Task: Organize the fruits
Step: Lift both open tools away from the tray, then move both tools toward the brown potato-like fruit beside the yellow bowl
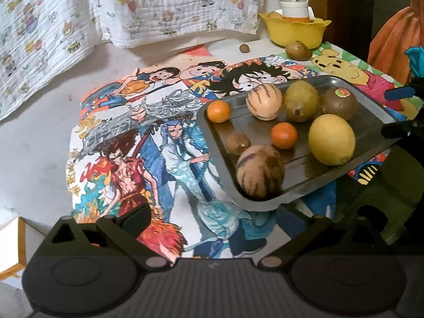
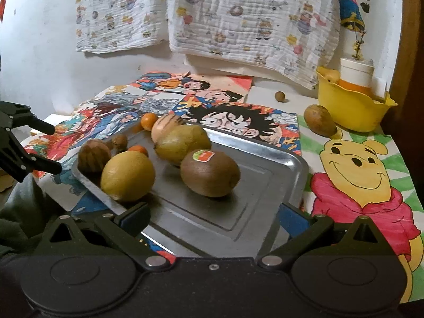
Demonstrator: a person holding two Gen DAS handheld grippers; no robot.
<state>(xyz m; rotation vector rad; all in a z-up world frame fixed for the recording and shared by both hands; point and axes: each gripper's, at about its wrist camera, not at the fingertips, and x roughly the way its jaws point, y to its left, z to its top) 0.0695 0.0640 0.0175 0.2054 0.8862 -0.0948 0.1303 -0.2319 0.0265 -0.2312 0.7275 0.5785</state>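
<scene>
Fruits (image 2: pixel 209 173) untouched; both grippers (image 2: pixel 212 217) wide open, empty.

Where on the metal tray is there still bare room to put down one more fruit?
The metal tray is bare on its right half, between the kiwi and the right rim, down to the right gripper. The left half is crowded: lemon, pear, striped fruits, small oranges.

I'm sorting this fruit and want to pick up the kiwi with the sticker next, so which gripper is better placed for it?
Right. The right gripper is open, with the kiwi straight ahead; the left gripper faces the tray's far side.
</scene>
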